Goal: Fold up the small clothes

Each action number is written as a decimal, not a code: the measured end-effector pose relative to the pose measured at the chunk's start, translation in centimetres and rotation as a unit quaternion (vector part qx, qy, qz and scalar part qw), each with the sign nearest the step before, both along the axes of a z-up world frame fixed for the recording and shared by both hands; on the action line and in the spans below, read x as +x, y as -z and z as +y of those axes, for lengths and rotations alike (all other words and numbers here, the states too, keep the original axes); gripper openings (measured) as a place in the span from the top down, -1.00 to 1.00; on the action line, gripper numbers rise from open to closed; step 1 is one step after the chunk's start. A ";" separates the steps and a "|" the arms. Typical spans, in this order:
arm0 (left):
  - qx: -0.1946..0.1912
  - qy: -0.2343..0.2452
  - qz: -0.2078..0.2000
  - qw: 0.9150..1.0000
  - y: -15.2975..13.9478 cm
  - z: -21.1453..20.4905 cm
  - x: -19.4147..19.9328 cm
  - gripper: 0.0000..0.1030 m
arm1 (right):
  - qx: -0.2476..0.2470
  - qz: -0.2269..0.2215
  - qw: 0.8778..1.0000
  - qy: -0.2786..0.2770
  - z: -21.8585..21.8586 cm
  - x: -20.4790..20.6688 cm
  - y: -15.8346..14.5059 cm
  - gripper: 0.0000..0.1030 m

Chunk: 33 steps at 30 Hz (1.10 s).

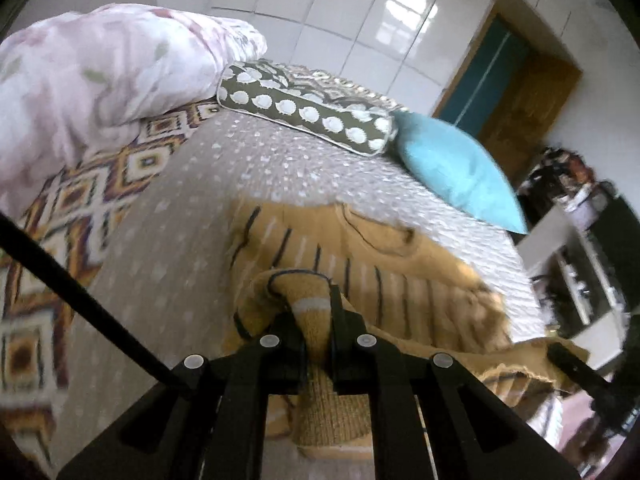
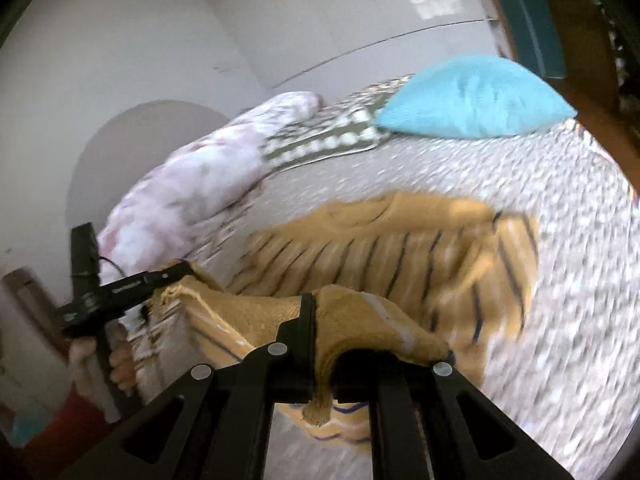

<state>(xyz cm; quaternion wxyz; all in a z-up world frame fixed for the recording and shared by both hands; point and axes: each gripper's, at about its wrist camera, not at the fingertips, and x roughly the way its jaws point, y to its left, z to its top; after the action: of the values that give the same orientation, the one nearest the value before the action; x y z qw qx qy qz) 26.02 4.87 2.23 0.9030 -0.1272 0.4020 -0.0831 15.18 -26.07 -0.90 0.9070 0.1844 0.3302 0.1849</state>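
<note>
A small mustard-yellow knit sweater [image 1: 360,248] with dark and white stripes lies on the grey dotted bedspread [image 1: 180,216]. My left gripper [image 1: 314,304] is shut on a bunched part of its near edge. My right gripper [image 2: 320,312] is shut on another part of the near edge of the sweater [image 2: 380,248] and holds it raised. The knit drapes over the right gripper's right finger and hides it. The left gripper also shows in the right wrist view [image 2: 160,278] at the left, pinching the hem.
A pink floral duvet [image 1: 88,88] is heaped at the back left. A brown dotted pillow [image 1: 304,116] and a blue pillow [image 1: 452,168] lie at the head of the bed. A patterned blanket [image 1: 80,208] runs along the left. Furniture [image 1: 580,264] stands to the right of the bed.
</note>
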 end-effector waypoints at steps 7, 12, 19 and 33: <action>0.045 0.002 0.045 0.998 4.3 -2.4 7.4 0.83 | 0.000 0.067 0.996 0.052 -2.2 9.6 4.2 0.87; 0.042 0.005 0.058 0.997 5.7 -2.6 10.6 0.78 | 0.006 0.094 0.993 0.067 -3.2 13.9 6.4 0.87; -0.094 -0.011 0.100 0.990 7.1 -0.4 13.5 0.16 | 0.094 0.143 0.981 0.086 -5.2 18.5 9.1 0.55; -0.120 -0.042 0.066 0.990 4.3 4.9 11.2 -0.34 | 0.191 0.138 0.956 0.177 -10.1 19.5 8.7 -0.32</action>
<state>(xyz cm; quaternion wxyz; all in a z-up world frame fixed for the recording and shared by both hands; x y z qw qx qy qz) 37.18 9.74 -2.04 0.8552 -0.2563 0.4426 -0.0839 34.72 -36.19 -9.57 0.8188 0.4332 0.3728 0.0536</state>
